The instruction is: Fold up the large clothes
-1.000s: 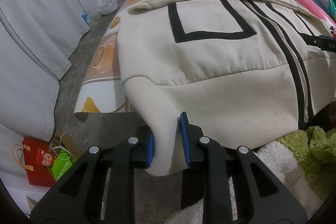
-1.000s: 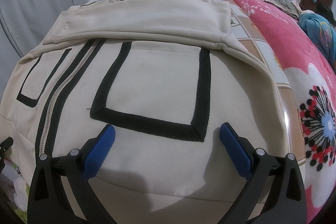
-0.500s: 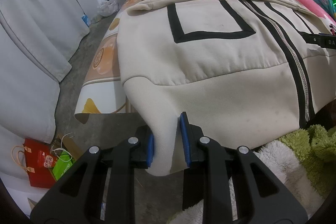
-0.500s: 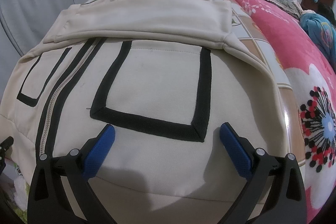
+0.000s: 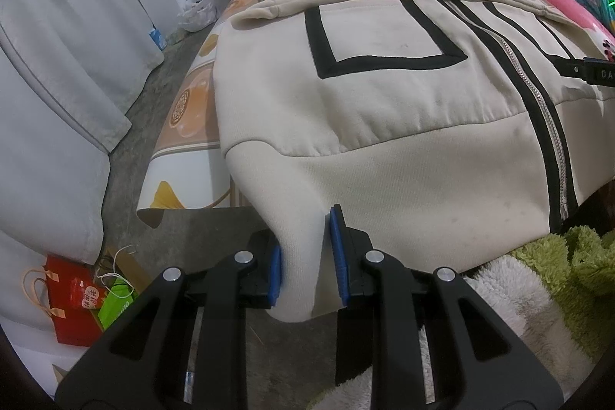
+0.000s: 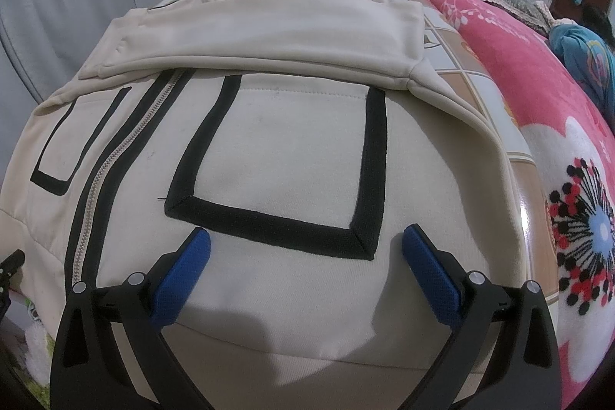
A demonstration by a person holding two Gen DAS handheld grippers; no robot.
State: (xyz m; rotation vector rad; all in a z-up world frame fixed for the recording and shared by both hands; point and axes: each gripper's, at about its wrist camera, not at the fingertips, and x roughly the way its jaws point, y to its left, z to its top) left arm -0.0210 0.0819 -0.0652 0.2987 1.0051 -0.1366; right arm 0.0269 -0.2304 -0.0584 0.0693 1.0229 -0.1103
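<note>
Nothing is shifting between the earlier views and this one: both grippers and the garment are sitting where they were a second ago. Lying spread across the table is a large cream jacket with black outlined pockets and a central zipper, its sleeves folded across the chest and its collar pointing away from the cameras. Its ribbed hem is hanging over the near table edge. At the hem's corner, the left gripper is pinching a fold of that cream ribbing between its blue pads, jaws drawn close on the cloth. Over the other half of the jacket, the right gripper is hovering with its jaws spread wide, blue pads on either side of the lower pocket outline, gripping nothing. Under the jacket, a tiled-pattern tablecloth is covering the table. To the right, a pink floral blanket is lying alongside. Below the hem, a fluffy green and white rug is showing, and a red gift bag is resting on the grey floor by white curtains.
</note>
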